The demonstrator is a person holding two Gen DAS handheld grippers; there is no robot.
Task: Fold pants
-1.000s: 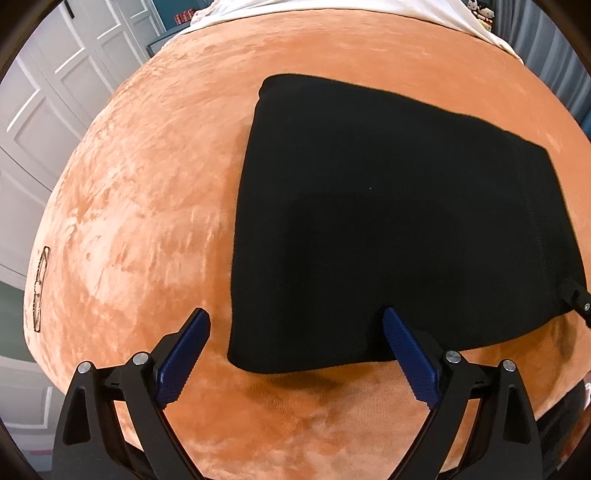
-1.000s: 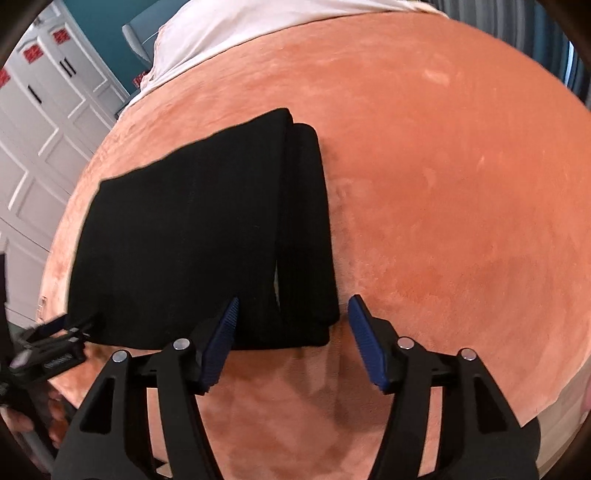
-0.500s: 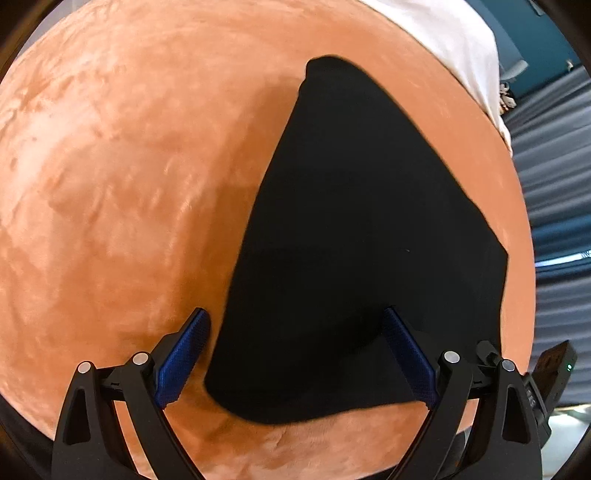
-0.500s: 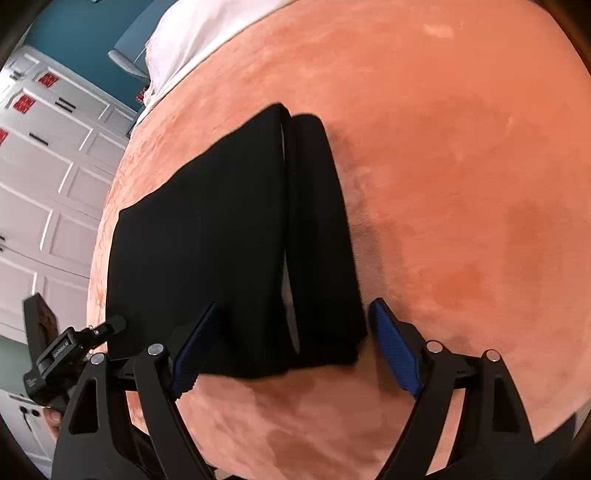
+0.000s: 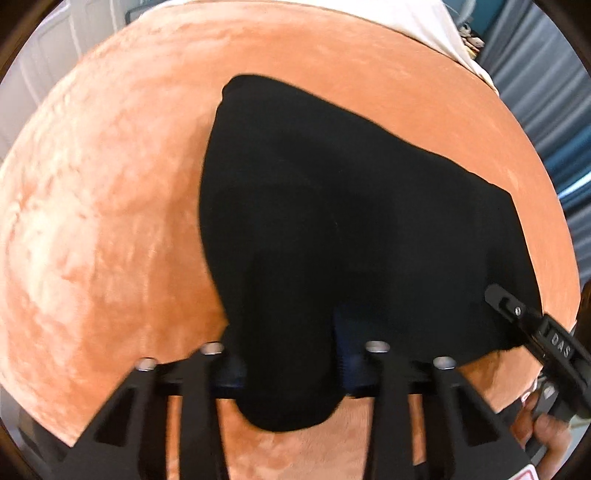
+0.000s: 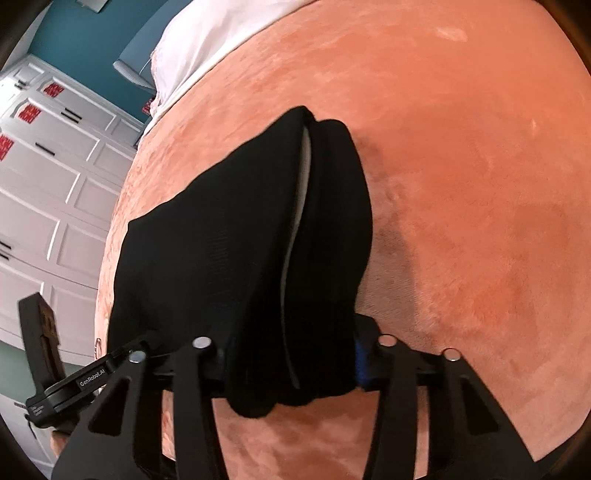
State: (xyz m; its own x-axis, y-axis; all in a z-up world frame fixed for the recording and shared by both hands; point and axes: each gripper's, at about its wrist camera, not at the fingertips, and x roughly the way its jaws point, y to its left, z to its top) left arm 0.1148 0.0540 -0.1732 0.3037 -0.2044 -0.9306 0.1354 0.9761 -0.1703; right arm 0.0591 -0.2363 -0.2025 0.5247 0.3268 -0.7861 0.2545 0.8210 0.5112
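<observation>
The black pants [image 5: 351, 229] lie folded on an orange plush bed cover [image 5: 92, 221]. My left gripper [image 5: 288, 369] is shut on the near left corner of the pants, with cloth bunched between its blue pads. My right gripper [image 6: 291, 365] is shut on the near right corner of the pants [image 6: 240, 258], where the thick waistband fold [image 6: 340, 221] runs away from me. The cloth hides most of the pads. The right gripper's body [image 5: 543, 339] shows at the right edge of the left wrist view, and the left gripper's body [image 6: 85, 380] shows at the left of the right wrist view.
White cabinet doors [image 6: 44, 192] stand to the left of the bed. A white sheet [image 6: 207, 33] covers the far end of the bed. Grey curtains [image 5: 546, 85] hang at the right. Orange cover [image 6: 461, 184] stretches bare to the right of the pants.
Both grippers moved forward and down onto the near edge of the pants and shut on its two corners. The cloth now bunches and lifts at the pads.
</observation>
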